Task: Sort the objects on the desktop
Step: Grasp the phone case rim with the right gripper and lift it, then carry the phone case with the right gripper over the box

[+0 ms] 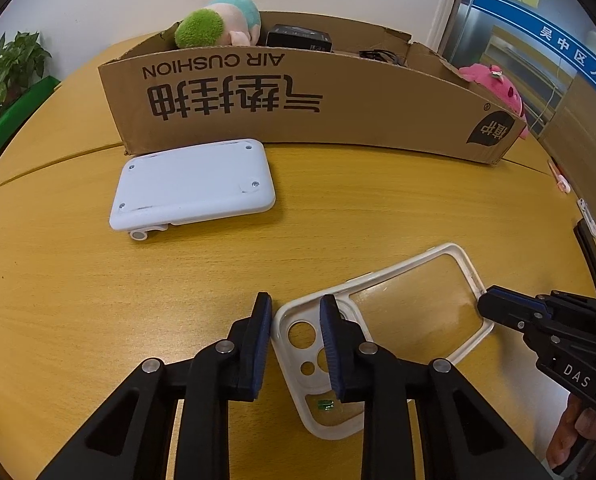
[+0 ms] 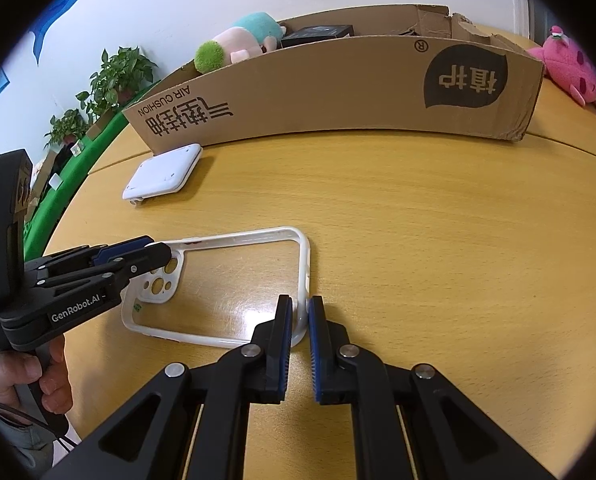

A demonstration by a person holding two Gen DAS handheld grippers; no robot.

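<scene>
Two hand-held grippers meet at one clear phone case (image 1: 382, 320) lying flat on a yellow wooden table (image 1: 98, 280). In the left wrist view, the left gripper (image 1: 296, 320) straddles the case's white rim at the camera-cutout end, one blue pad outside the rim and the other inside it; the jaws are narrowed around that rim, though whether the pads actually press on it cannot be told. The right gripper (image 1: 483, 305) enters from 3 o'clock, its tip at the case's opposite end.

The right wrist view shows the right gripper (image 2: 299, 318) clamped on the case (image 2: 234, 280) at its corner, the white rim pinched between the two blue pads. The left gripper (image 2: 160, 250) reaches in from 9 o'clock, a hand (image 2: 38, 376) wrapped around its handle.

Beyond the case, toward 11 o'clock in the left view, a white flat device (image 1: 194, 184) lies just beside a long cardboard box (image 1: 298, 108). A green-and-teal plush toy (image 1: 218, 24) and a black box (image 1: 300, 38) sit inside the carton. A pink plush toy (image 1: 498, 88) rests at its far right end, at 2 o'clock.
</scene>
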